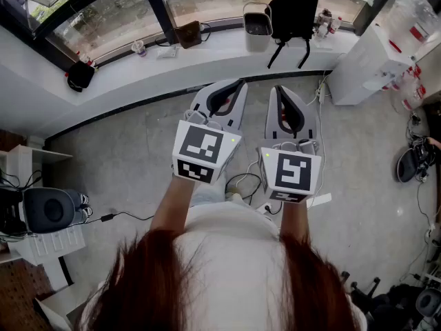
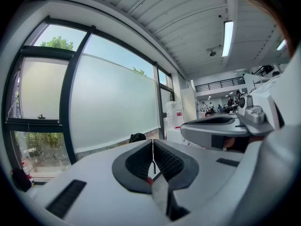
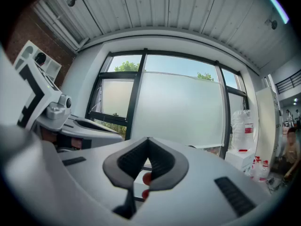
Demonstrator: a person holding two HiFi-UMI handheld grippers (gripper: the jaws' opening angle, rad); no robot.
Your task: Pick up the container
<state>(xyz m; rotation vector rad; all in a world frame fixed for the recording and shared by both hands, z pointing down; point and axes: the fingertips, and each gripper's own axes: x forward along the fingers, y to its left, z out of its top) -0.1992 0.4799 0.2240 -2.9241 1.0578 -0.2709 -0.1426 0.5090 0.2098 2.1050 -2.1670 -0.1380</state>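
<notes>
A white open-topped container stands on the window ledge at the back, beside a black backpack. My left gripper and right gripper are held side by side in the air above the floor, pointing toward the window and well short of the ledge. Both are shut with nothing between the jaws. In the left gripper view the left gripper has its ribbed pads pressed together. In the right gripper view the right gripper also shows its pads meeting at the tip.
A brown bag and a small black bag sit on the ledge to the left. A white cabinet with water bottles stands at the right. Cables lie on the grey floor below the grippers. A dark chair stands at the left.
</notes>
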